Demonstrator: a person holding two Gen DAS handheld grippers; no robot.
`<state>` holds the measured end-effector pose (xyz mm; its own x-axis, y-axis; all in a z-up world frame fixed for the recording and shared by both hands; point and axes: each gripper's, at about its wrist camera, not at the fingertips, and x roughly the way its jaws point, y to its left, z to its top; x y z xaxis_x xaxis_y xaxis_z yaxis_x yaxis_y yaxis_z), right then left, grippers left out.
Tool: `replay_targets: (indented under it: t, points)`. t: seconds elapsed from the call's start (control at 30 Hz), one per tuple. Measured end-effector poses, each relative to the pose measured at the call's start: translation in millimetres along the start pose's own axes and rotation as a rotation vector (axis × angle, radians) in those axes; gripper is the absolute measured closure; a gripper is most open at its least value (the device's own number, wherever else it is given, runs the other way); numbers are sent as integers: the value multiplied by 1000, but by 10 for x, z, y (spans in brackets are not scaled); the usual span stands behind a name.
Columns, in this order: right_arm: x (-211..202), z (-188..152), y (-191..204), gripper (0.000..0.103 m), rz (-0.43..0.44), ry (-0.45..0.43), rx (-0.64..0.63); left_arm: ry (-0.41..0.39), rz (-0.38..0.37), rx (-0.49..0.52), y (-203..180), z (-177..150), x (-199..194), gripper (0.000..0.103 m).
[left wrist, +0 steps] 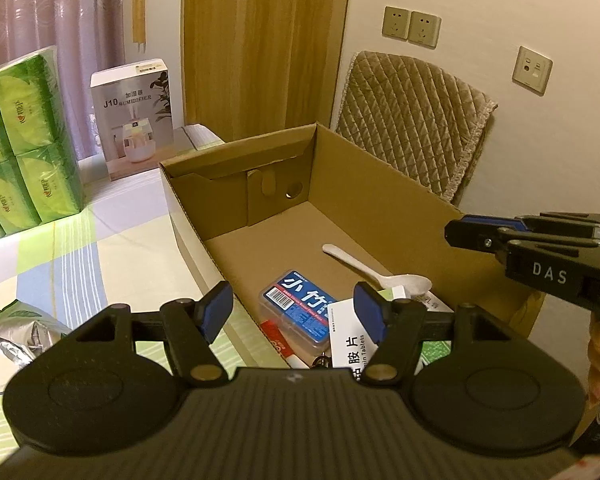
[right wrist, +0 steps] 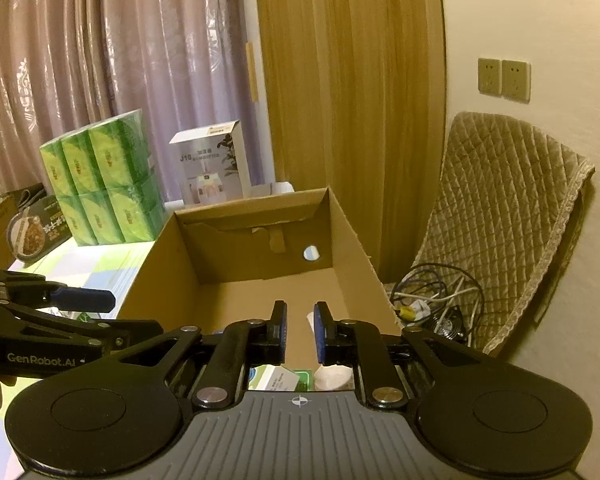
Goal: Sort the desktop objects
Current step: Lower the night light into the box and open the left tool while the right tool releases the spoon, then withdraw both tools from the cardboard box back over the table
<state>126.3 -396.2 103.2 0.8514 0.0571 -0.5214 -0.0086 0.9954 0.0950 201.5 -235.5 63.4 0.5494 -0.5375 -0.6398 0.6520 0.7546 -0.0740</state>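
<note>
both grippers hover empty over the open brown cardboard box (left wrist: 380,184), left gripper (left wrist: 294,312) spread wide, right gripper (right wrist: 300,332) narrowly parted, and the thin white plastic spoon (left wrist: 374,270) inside looks light and slippery, best pinched mid-handle.

Warm, yellowish indoor light is filling both views fairly dimly, giving everything an amber cast. Fisheye distortion is bending the door frame (right wrist: 440,120) and curtain (right wrist: 80,60), and dark vignetting is cutting the corners. Soft shadows are pooling inside the cardboard box (left wrist: 400,196). Fine detail is looking slightly grainy and soft.
</note>
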Motion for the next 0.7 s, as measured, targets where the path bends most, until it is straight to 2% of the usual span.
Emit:
replay_targets:
  t: [0.07,0.1,0.3,0.47,0.7]
  points:
    - [-9,4,5,48,-8,-10,1,1,2,1,3,-5,0,41]
    - [-18,3,8,44,-12,-17,1,1,2,1,4,-7,-1,41]
    - [-10,12,30,38,-6,-17,-7,0,5,1,13,-11,-17,40]
    - [-6,11,55,10,-9,-27,-11,-2,17,1,48,-12,-49,37]
    - [12,15,128,2,-1,-31,-22,-4,40,-9,154,-42,-112,33]
